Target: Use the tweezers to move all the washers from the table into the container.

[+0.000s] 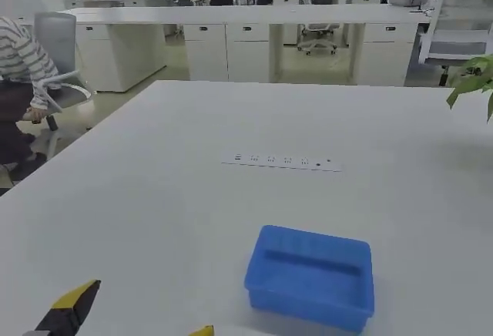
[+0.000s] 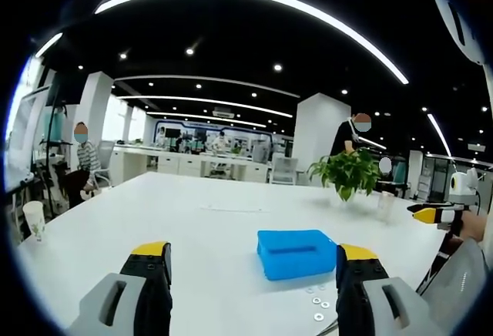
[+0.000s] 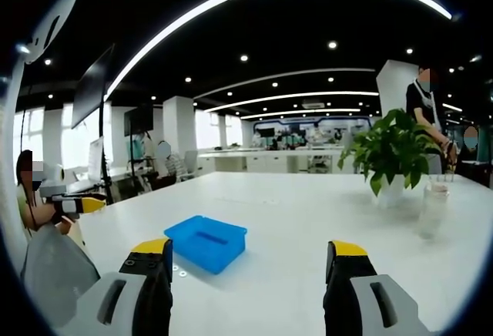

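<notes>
Big white table (image 1: 154,197) in an open office, blue container (image 1: 312,274) sitting on it, washers (image 2: 316,303) scattered just beside its near side. Left gripper (image 2: 254,282) and right gripper (image 3: 250,282) hover, jaws wide apart, nothing held.

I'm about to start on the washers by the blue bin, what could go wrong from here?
1. The washers are tiny and pale on the white table; they could be missed or flicked away.
2. They lie close beside the blue bin, so a careless reach may shove it over them.
3. The plant and cup stand on the table ahead of the right hand-held gripper; a wide swing could tip them.
</notes>
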